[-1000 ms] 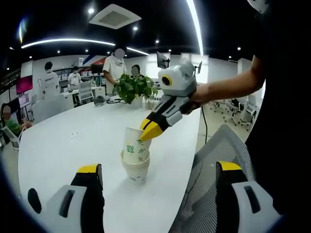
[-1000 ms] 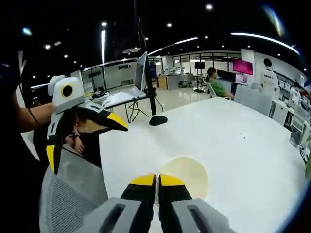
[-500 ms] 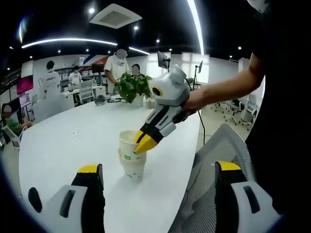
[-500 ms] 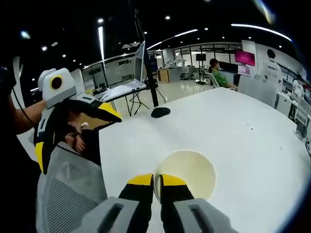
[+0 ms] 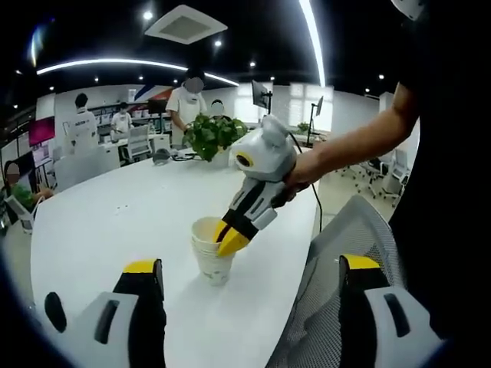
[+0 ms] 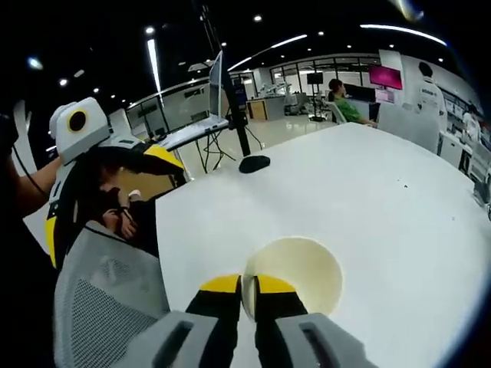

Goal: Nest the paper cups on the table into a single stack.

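Note:
A stack of white paper cups stands on the white table near its edge. My right gripper reaches in from the right, shut on the rim of the top cup, which sits deep in the stack. In the right gripper view the right gripper pinches the near rim of that top cup, whose open mouth faces the camera. My left gripper is open and held back from the stack with nothing between its jaws. It also appears as the left gripper over the chair.
A grey mesh chair sits at the table edge beside the stack. A potted plant stands at the far end of the table, with people behind it. A black mouse lies near the table's far edge, and a laptop on a stand is beyond it.
The right gripper has lowered the tilted cup into the stack, and it now sits nested and upright. The left gripper has stayed open and still.

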### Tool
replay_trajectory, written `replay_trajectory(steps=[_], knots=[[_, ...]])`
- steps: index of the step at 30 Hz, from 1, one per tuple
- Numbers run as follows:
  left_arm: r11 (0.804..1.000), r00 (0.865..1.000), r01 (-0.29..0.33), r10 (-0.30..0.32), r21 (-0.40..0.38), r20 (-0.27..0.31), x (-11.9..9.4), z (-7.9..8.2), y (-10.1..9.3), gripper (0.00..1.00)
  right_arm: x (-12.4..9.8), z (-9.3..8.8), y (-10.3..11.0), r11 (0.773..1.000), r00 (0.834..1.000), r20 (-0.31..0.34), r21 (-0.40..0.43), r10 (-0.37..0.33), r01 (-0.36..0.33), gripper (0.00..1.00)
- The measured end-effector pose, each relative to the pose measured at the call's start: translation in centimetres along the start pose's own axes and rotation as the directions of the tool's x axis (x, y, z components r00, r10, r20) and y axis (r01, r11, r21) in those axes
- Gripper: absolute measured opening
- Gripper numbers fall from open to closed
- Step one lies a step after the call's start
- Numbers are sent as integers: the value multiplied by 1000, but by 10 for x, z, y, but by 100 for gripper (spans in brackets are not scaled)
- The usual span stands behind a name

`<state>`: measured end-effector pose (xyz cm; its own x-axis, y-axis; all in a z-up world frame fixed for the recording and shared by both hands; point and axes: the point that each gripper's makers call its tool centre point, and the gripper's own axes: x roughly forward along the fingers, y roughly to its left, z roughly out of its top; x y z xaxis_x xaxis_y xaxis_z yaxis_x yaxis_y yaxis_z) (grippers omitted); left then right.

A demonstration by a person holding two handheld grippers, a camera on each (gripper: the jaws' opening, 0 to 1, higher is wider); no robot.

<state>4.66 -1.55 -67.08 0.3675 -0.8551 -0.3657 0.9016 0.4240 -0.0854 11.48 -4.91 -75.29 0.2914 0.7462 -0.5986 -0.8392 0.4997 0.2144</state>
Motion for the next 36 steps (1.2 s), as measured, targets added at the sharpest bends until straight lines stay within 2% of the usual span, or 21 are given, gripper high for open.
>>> replay_trajectory(steps=[12, 20, 26, 34, 36], knots=[[1000, 1000, -13, 13, 4, -7, 0, -4, 7, 94, 4, -4, 3, 1000, 1000, -14, -7, 1, -1, 4], [1000, 1000, -19, 19, -7, 9, 1, -2, 9, 94, 4, -5, 0, 1000, 1000, -13, -5, -5, 5, 4], [1000, 999, -28, 28, -11, 19, 4, -5, 14, 93, 2, -7, -5, 999, 999, -9, 4, -37, 37, 4], [999, 999, -45, 45, -4, 9, 11, -13, 22, 92, -9, 0, -2, 998, 998, 45, 39, -43, 41, 10], [999, 999, -51, 51, -2, 9, 14, -14, 25, 92, -14, 6, -1, 998, 995, 82, 35, -51, 48, 12]])
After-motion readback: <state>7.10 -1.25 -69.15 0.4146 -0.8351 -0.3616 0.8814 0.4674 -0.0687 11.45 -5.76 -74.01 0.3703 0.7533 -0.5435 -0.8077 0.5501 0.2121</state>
